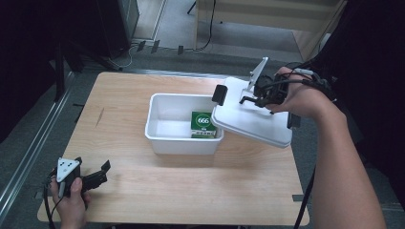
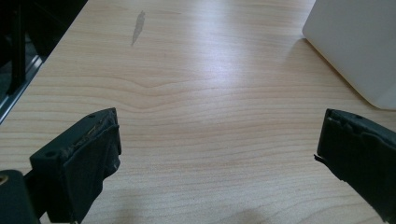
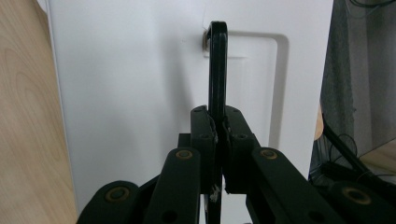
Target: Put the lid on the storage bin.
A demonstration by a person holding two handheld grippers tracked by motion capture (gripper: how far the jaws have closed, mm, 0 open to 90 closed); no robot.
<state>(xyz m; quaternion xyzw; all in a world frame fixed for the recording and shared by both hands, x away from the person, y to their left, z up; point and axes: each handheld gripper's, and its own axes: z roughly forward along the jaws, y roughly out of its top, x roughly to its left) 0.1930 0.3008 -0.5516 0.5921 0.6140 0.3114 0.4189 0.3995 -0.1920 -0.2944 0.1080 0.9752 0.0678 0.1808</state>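
Right gripper [image 1: 261, 99] upper right of high view, pinching black handle [image 3: 217, 70] of white lid [image 1: 250, 119] — jaws pressed tight on it. Lid tilted, lifted over right edge of white bin [image 1: 184, 125] at frame centre, overlapping bin's right rim. Left gripper [image 1: 90, 179] lower left, resting on table [image 1: 191, 191], jaws spread, nothing between.

Risks, judged: thin handle clamped edge-on, so lid could pivot or swing in the grip; low corner could clip bin rim and shove the bin, since left gripper isn't steadying it. Could also slip out and drop onto box [image 1: 203, 125] inside.

Writing: green box in bin's right end, white oval reading "666" — smaller print below too small to read. No other labels legible.
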